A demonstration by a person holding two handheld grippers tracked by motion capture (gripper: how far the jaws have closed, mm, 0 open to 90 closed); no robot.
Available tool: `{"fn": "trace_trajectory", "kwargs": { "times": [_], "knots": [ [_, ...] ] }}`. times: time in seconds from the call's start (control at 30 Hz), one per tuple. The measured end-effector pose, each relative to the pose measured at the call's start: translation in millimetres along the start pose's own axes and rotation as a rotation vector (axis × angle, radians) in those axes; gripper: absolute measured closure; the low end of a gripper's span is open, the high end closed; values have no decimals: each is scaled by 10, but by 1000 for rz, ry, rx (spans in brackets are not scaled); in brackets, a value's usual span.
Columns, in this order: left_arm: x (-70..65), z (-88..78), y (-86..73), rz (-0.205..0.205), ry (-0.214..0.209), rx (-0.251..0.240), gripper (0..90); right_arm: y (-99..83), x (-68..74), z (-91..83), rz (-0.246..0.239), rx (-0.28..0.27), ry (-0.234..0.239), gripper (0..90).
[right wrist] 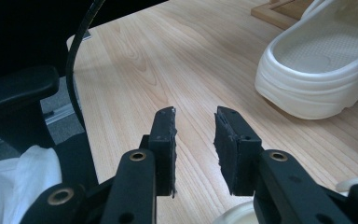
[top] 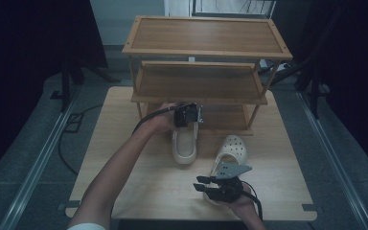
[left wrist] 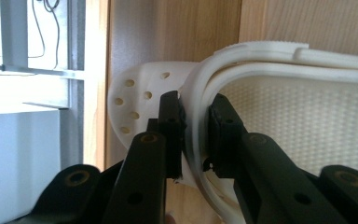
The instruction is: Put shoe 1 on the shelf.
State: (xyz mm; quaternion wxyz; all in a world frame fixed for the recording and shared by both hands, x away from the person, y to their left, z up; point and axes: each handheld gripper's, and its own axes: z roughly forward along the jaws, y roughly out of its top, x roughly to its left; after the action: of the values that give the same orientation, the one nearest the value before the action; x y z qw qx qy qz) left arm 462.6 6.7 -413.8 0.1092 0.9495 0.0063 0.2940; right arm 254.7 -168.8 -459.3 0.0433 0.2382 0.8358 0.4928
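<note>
White clog (top: 185, 143) (unmarked), pinched by left tool (left wrist: 196, 128)

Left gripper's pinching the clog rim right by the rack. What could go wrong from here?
1. The left gripper pinches just the thin side rim of the clog; the soft wall may flex and slip out when lifted.
2. The clog's toe sits close to the rack; its toe could catch the bottom shelf edge on the way in.
3. The right gripper hangs open close to the second clog and could knock it.
</note>
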Motion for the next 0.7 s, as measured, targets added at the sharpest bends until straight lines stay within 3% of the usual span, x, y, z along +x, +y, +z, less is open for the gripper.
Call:
{"fn": "trace_trajectory", "kwargs": {
  "times": [0.1, 0.2, 0.3, 0.47, 0.57, 0.7],
  "knots": [
    [-6, -25, -2, -23, -26, -15, 726, 2, 8, 2, -4, 0, 3, 683],
    [-19, -93, 9, -47, -41, -36, 620, 3, 8, -6, -3, -2, 0, 683],
    [-50, -188, 22, -36, -65, -46, 532, 6, 5, -13, -3, -4, -2, 683],
    [-128, -388, 40, -31, -63, -87, 504, 14, 30, -8, -9, -5, 2, 683],
    [-213, -538, 22, -44, -82, -123, 522, 23, 53, -6, -13, -5, 6, 683],
    [-401, -737, -49, -94, -126, -179, 579, 22, 56, -9, -14, -7, 6, 682]
  ]
}}
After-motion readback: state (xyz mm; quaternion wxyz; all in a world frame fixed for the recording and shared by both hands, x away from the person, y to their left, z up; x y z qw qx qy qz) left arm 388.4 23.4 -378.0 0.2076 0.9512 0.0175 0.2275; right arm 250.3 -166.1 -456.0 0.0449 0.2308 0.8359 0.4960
